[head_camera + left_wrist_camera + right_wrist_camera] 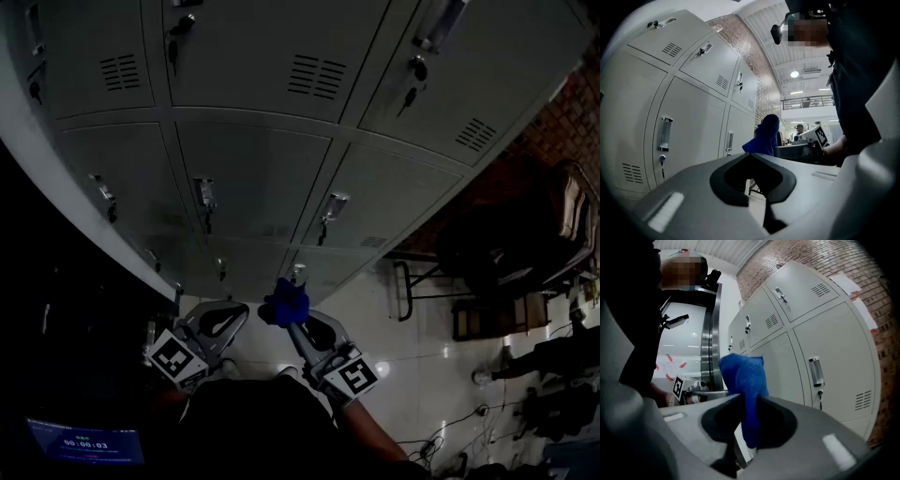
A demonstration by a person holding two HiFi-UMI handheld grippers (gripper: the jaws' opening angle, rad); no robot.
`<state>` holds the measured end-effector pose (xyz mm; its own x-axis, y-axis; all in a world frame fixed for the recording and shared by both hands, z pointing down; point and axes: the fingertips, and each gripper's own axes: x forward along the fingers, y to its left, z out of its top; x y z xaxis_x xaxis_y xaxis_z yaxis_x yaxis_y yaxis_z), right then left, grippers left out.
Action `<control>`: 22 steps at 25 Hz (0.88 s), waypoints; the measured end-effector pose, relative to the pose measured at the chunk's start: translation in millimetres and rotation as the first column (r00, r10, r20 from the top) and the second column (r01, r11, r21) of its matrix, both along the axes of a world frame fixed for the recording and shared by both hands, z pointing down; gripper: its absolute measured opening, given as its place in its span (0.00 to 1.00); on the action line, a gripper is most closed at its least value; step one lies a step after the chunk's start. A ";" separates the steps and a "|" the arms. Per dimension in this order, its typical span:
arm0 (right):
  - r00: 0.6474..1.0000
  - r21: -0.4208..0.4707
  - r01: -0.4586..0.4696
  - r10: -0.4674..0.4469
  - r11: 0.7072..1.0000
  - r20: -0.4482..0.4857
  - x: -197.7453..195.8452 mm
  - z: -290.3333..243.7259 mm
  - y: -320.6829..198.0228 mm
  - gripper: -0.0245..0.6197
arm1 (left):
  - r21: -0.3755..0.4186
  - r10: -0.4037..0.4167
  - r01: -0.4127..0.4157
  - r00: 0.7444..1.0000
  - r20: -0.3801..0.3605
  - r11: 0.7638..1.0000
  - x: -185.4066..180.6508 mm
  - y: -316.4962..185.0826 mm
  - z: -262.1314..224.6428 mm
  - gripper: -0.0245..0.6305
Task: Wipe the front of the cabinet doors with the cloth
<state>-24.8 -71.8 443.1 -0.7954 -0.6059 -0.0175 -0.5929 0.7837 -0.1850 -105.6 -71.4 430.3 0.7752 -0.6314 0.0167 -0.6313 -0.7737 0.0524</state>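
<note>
The right gripper [749, 427] has its jaws clamped on the blue cloth [743, 376] — cabinet doors [262, 178] at twelve o'clock. The left gripper [757, 190], at its nine o'clock, has its jaws together — empty.

Two grippers are counted, the left gripper [236, 307] and the right gripper [291, 323], and one marker cube is carried on each, so two marker cubes [176, 361] are seen in all. One cloth [286, 302], blue, is counted. In the head view, three cabinet doors [253, 178] are counted side by side in the middle row, one handle [204, 195] is seen on each, and one lit screen [84, 441] is counted at the lower left.
</note>
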 end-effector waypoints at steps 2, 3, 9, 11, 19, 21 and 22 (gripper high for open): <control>1.000 -0.024 -0.013 0.013 1.000 0.000 6.0 -1.2 0.2 0.15 | -0.010 -0.017 0.017 1.000 -0.002 1.000 -1.1 4.5 7.3 0.04; 1.000 -0.033 -0.018 0.018 0.999 0.000 8.8 -2.5 -0.8 0.15 | -0.015 -0.025 0.025 1.000 -0.005 1.000 -0.6 6.2 8.2 0.04; 1.000 -0.005 -0.028 0.028 1.000 0.005 14.1 -18.4 -18.0 0.15 | -0.004 -0.062 0.062 0.998 -0.002 0.998 -4.6 -2.9 1.6 0.04; 0.999 0.001 -0.039 0.039 0.999 0.001 15.6 -21.0 -25.2 0.15 | 0.000 -0.069 0.069 0.998 -0.002 0.998 -6.4 -6.3 -1.7 0.04; 0.993 0.088 -0.098 0.103 0.991 -0.049 32.8 -59.0 -87.0 0.15 | 0.005 -0.091 0.091 0.996 -0.010 0.996 -8.8 -19.0 -2.8 0.04; 0.991 0.114 -0.110 0.117 0.987 -0.057 36.6 -71.7 -102.0 0.15 | 0.008 -0.092 0.092 0.996 -0.011 0.996 -8.0 -21.7 -4.0 0.04; 0.990 0.125 -0.116 0.124 0.985 -0.060 38.5 -78.0 -109.2 0.15 | 0.010 -0.094 0.094 0.996 -0.012 0.996 -8.0 -22.8 -4.8 0.04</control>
<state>13.7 -181.0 365.1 -0.7187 -0.6939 -0.0454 -0.6921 0.7201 -0.0500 -113.6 -94.2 425.5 0.7125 -0.7017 0.0012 -0.7007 -0.7115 0.0523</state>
